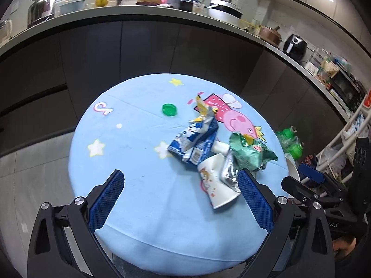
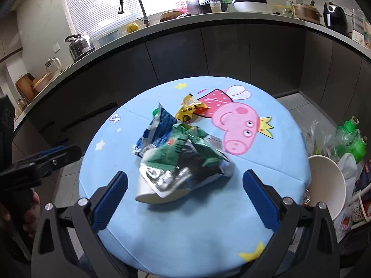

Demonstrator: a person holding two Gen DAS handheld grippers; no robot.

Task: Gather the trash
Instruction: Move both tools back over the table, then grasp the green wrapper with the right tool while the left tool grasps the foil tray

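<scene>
Right tool (image 2: 185, 183) agape above wrapper pile (image 2: 183, 159), mid-table.

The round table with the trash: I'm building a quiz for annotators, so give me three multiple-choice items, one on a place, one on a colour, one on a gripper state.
1. Where does the green cap lie?
A. on the tablecloth, apart from the wrappers
B. inside the paper cup
C. on the floor

2. What colour is the wrapper draped over the paper cup?
A. red
B. green
C. purple

3. How do the right gripper's jaws stand?
A. shut on a wrapper
B. shut on nothing
C. open

Answers:
1 A: the green cap sits alone on the tablecloth.
2 B: the green wrapper covers the paper cup.
3 C: the right gripper has its fingers wide apart, holding nothing.
</scene>
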